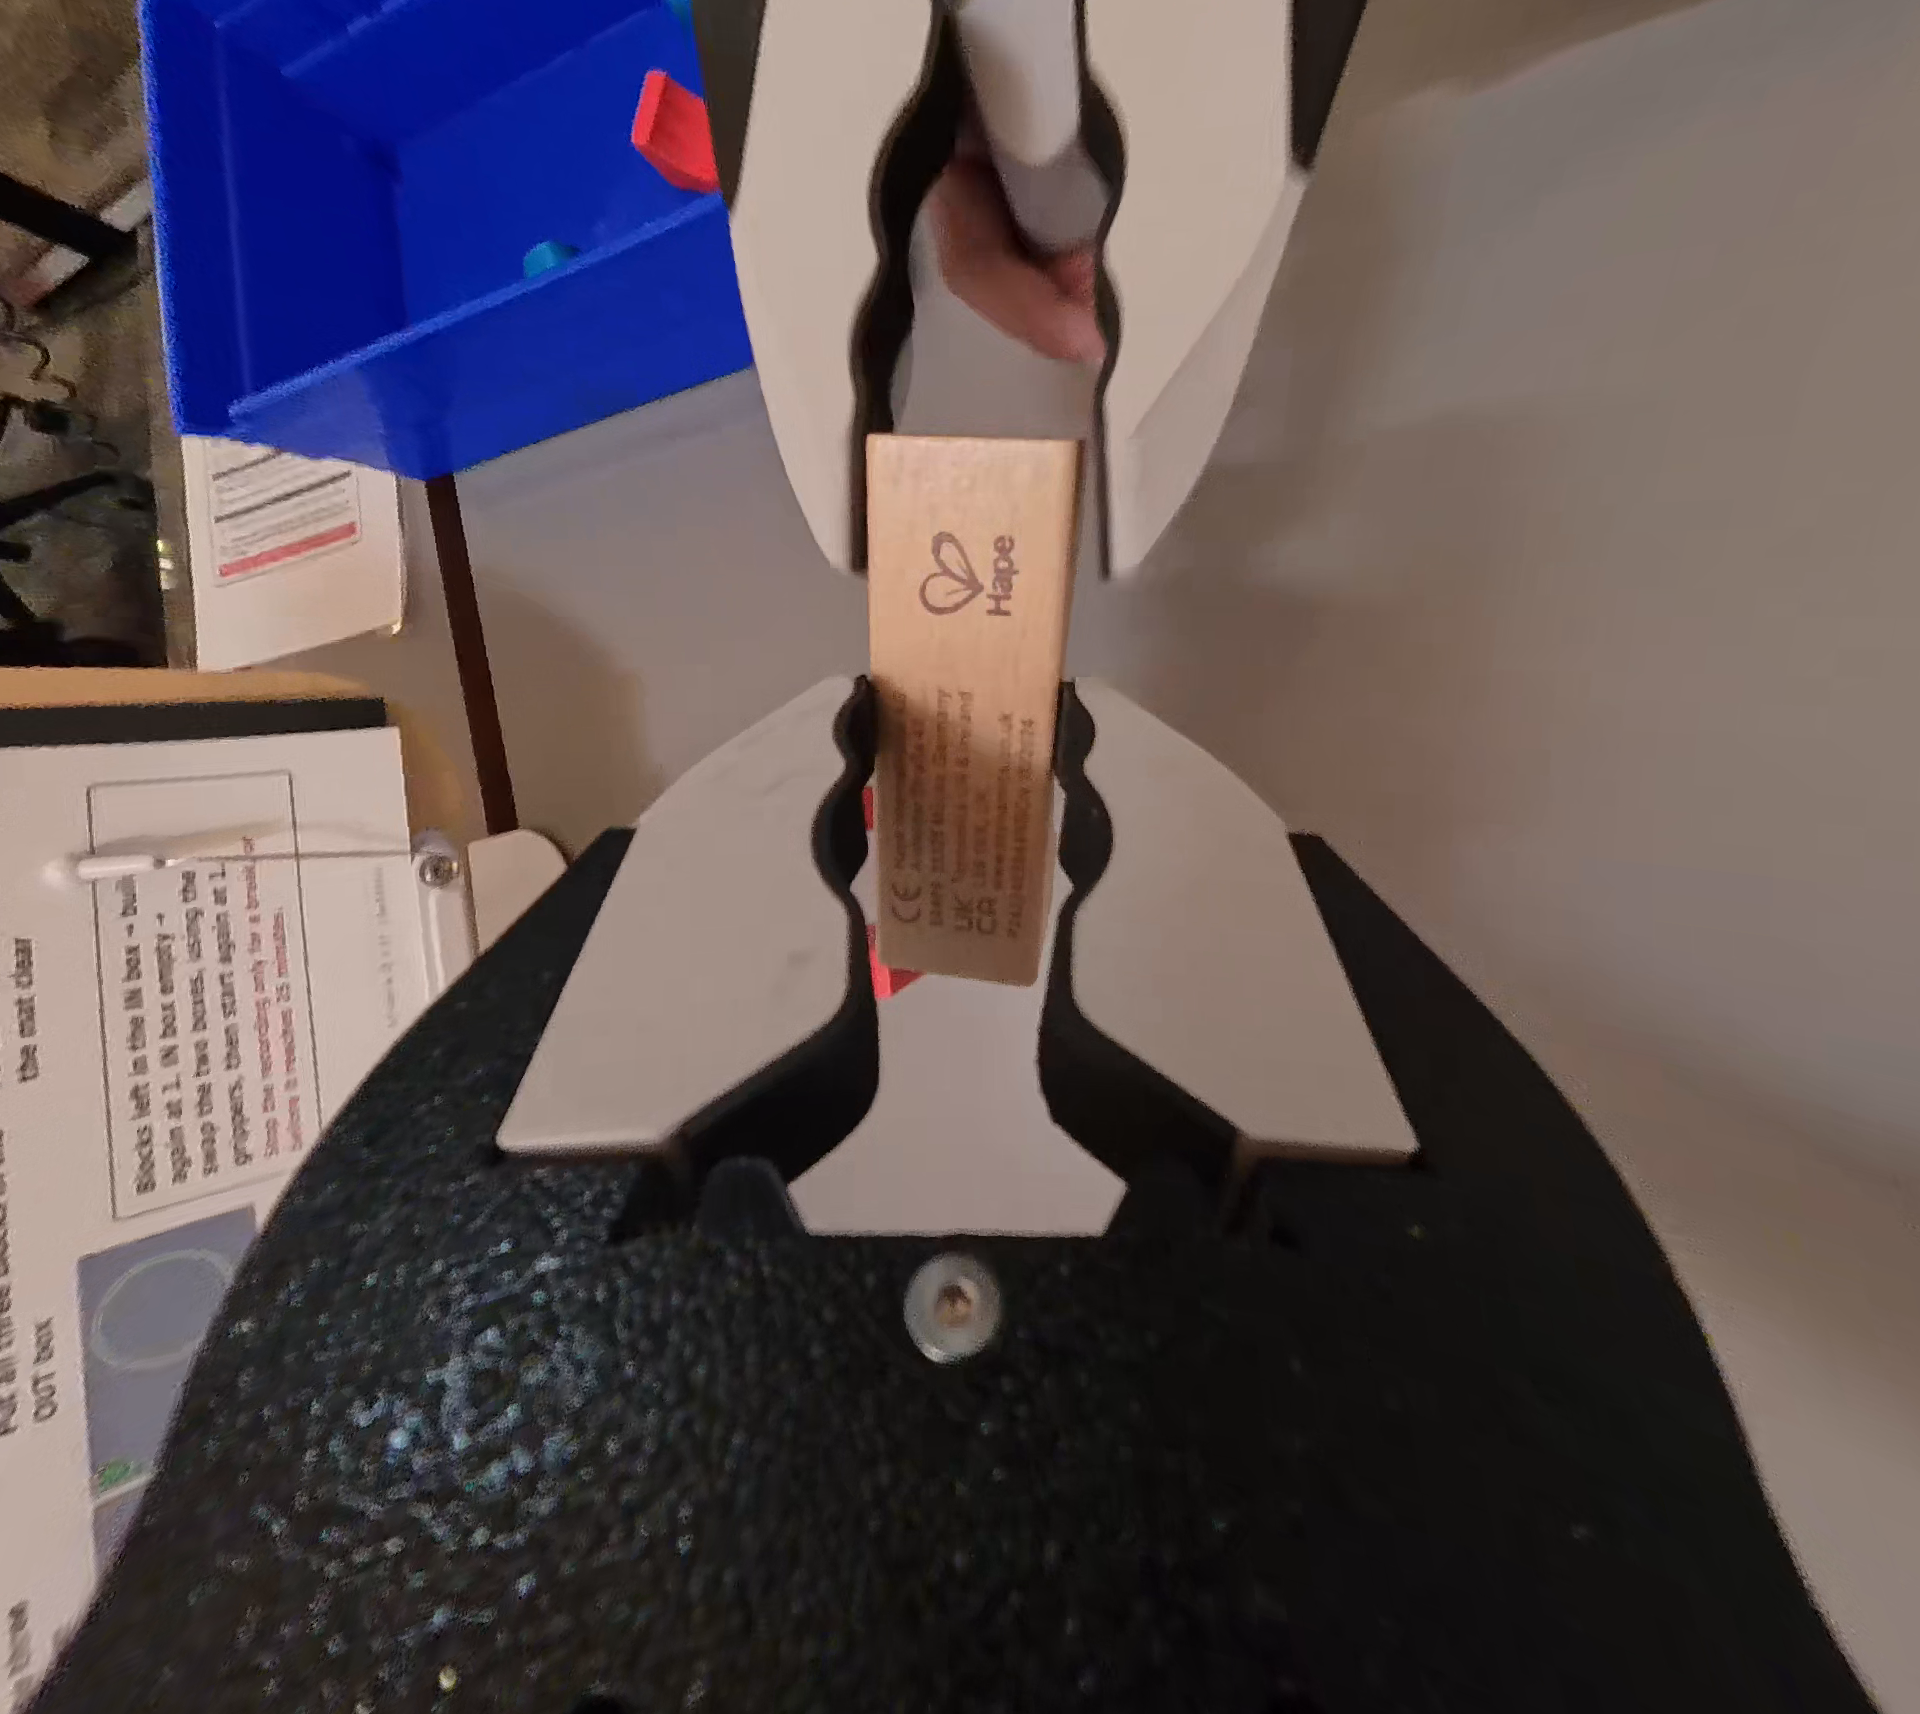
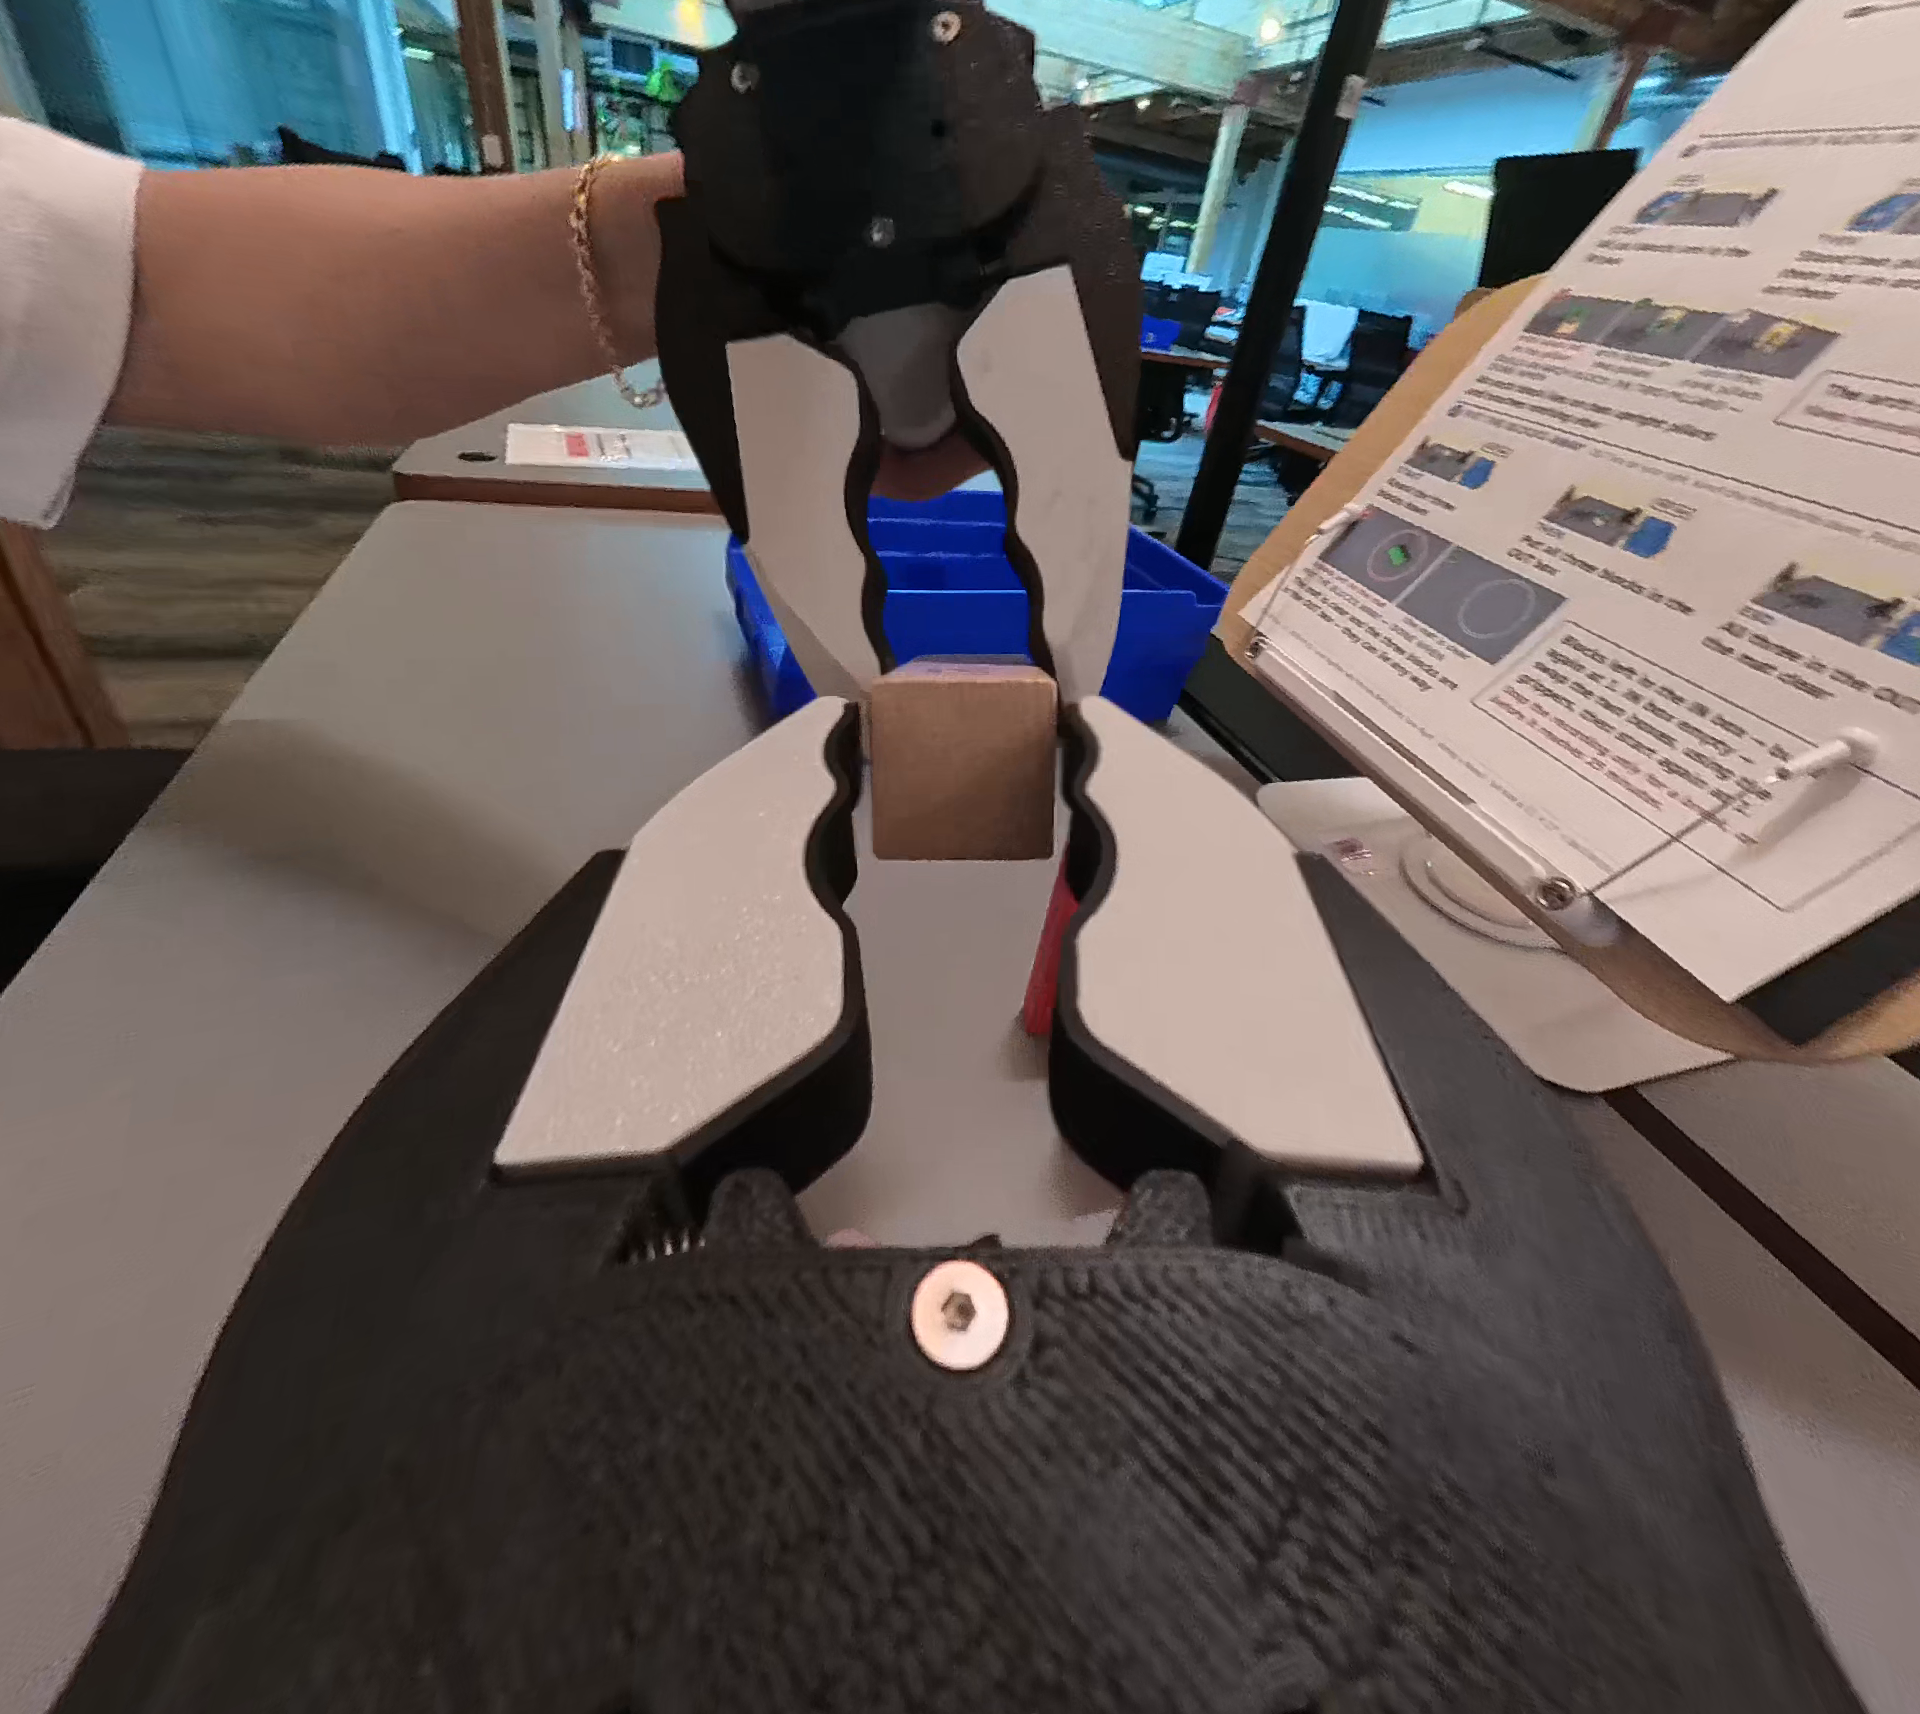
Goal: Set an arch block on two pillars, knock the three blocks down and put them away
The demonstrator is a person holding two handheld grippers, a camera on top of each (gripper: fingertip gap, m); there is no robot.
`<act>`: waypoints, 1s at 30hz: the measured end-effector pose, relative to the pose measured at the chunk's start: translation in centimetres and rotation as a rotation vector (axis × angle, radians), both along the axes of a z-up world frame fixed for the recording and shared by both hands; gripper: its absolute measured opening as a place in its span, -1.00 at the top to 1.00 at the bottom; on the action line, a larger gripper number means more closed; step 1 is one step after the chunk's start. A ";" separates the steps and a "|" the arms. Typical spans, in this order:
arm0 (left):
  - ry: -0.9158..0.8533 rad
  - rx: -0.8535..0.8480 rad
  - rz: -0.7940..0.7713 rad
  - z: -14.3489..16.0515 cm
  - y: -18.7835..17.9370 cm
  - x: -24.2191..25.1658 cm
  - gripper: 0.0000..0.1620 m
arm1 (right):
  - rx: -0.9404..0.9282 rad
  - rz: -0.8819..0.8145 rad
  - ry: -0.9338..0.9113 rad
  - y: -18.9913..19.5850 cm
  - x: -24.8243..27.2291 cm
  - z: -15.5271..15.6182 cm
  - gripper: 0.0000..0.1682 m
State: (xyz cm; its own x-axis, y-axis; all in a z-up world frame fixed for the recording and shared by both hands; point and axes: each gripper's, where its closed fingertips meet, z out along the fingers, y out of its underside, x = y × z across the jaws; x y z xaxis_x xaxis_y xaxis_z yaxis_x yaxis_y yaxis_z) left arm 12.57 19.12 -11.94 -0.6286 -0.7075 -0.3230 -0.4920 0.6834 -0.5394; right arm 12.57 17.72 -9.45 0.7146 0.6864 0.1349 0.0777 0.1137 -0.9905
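A plain wooden block [image 1: 971, 708] with printing on its face is held level above the grey table [image 1: 1558, 625] between both grippers, which face each other. My left gripper [image 1: 966, 698] is shut on its near end. My right gripper [image 1: 982, 563] comes in from the far side and is shut on the other end. In the right wrist view my right gripper [image 2: 961, 714] clamps the block's square end [image 2: 961, 771], and the left gripper [image 2: 961, 677] reaches down onto it from above. A red block [image 1: 894, 978] lies just under the wooden one; it also shows in the right wrist view [image 2: 1044, 968].
A blue bin [image 1: 312, 210] stands at the table's edge and holds a red block [image 1: 675, 126] and a cyan piece [image 1: 551, 256]; the bin also shows in the right wrist view [image 2: 1153, 625]. A tilted instruction sheet on a stand [image 2: 1558, 521] is at the right, with a black pole [image 2: 1299, 210] behind. The grippers are tip to tip, or close to it.
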 end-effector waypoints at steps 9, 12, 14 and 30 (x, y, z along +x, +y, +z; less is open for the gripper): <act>0.132 0.117 0.150 -1.6 6.4 -0.5 0.58 | -0.104 -0.314 0.024 -1.9 5.6 -1.9 0.01; 0.171 0.167 0.204 -2.3 8.9 -0.5 0.59 | -0.139 -0.382 0.048 -2.7 7.3 -2.9 -0.04; 0.185 0.185 0.234 -2.9 10.2 -0.3 0.59 | -0.184 -0.423 0.062 -2.8 8.5 -3.1 -0.03; 0.282 0.190 0.248 -6.5 10.4 1.0 0.58 | -0.178 -0.418 0.079 -2.8 9.0 -3.4 0.03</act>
